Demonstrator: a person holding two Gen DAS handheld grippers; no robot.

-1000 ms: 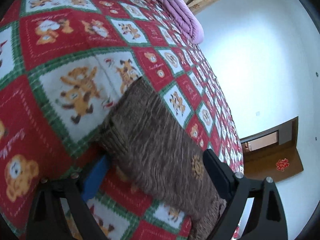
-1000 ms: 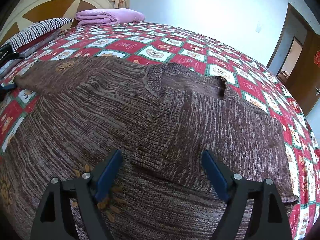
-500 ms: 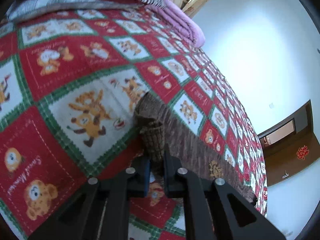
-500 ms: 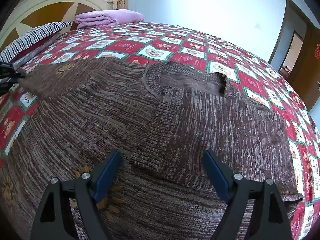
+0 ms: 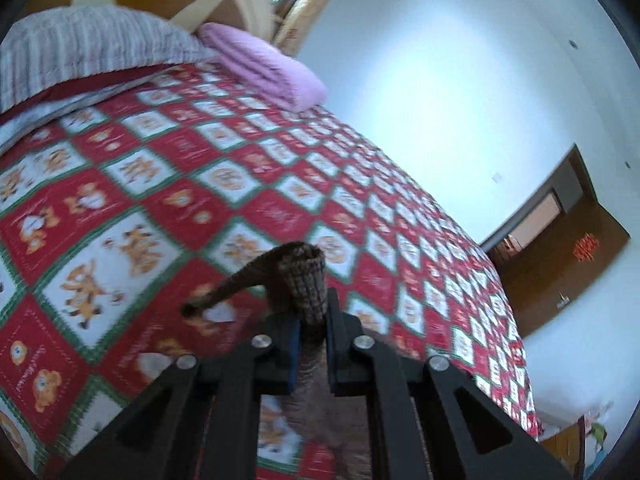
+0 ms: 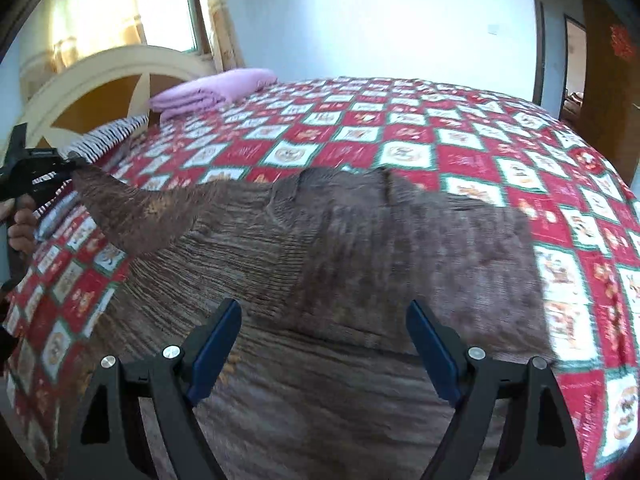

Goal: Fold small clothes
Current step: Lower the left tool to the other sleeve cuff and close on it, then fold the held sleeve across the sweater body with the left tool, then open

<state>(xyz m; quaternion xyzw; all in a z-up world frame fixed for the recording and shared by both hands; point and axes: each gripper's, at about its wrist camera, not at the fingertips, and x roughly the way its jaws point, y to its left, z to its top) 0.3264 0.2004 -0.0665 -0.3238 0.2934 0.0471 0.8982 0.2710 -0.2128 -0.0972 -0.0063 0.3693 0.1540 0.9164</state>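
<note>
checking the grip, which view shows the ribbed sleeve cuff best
The left wrist view: the brown ribbed knit sleeve cuff sits close-up, pinched in the shut left claw. The right wrist view shows only the lifted sleeve, small and far left, its cuff end at that claw.

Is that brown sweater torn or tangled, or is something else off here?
No damage shows. The one odd thing is deliberate: the left gripper has pinched the sweater's sleeve cuff and holds it off the bed, so that sleeve slants upward. The right gripper hovers open above the sweater.
</note>
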